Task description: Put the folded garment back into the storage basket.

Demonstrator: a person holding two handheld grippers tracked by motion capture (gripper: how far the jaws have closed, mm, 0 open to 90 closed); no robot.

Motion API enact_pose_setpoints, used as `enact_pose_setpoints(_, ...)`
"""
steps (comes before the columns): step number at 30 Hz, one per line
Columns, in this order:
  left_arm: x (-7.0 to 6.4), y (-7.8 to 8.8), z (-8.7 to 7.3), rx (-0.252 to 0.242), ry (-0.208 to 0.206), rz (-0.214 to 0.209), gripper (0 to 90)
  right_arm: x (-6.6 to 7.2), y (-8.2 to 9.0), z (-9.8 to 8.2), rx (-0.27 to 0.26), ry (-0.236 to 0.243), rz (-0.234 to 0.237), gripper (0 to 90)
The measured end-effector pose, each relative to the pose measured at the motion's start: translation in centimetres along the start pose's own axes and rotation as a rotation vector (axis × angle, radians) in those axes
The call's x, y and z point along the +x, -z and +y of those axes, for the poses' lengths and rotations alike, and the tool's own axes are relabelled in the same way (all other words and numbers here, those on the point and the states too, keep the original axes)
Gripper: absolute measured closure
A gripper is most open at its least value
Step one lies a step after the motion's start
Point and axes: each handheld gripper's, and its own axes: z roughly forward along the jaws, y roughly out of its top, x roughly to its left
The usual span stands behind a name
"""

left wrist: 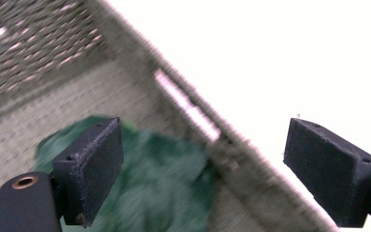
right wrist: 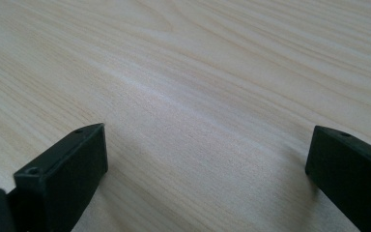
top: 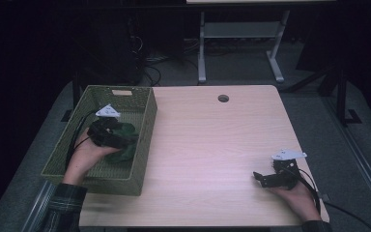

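A green woven basket (top: 145, 121) stands on the left part of the wooden table (top: 212, 145). Inside it lies a crumpled dark green cloth (top: 124, 145). My left gripper (top: 113, 137) hovers in the basket just above the cloth, and in the left gripper view it (left wrist: 207, 169) is open, its jaws wide apart with the cloth (left wrist: 159, 193) below and between them and the basket wall (left wrist: 183, 106) ahead. Near the table's front right corner my right gripper (top: 261, 179) rests low, and in the right gripper view it (right wrist: 207, 174) is open over bare wood.
A round cable hole (top: 223, 98) sits near the table's far edge. Behind the table stand a white desk frame (top: 241, 43) and cables on the dark floor. Black cables trail from both grippers.
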Motion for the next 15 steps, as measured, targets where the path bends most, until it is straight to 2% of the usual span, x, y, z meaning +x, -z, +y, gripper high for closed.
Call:
enact_pose_setpoints(2,-0.7,-0.1,0.6,-0.012,-0.017,-0.010,13.5,0.0,0.0,0.0,0.000,0.000,0.000,0.8)
enact_pose_setpoints(3,-1.1,-0.2,0.8,-0.018,-0.010,-0.018,13.5,0.0,0.0,0.0,0.000,0.000,0.000,0.8)
enact_pose_setpoints(4,-1.4,-0.3,1.2,-0.023,-0.027,-0.021,13.5,0.0,0.0,0.0,-0.001,0.001,0.000,0.8)
enact_pose_setpoints(6,-2.0,-0.6,1.5,-0.029,-0.020,-0.036,13.5,0.0,0.0,0.0,0.000,0.000,0.000,0.8)
enact_pose_setpoints(15,-5.3,-2.4,3.4,-0.051,-0.044,-0.094,13.5,0.0,0.0,0.0,-0.001,0.000,0.000,0.8)
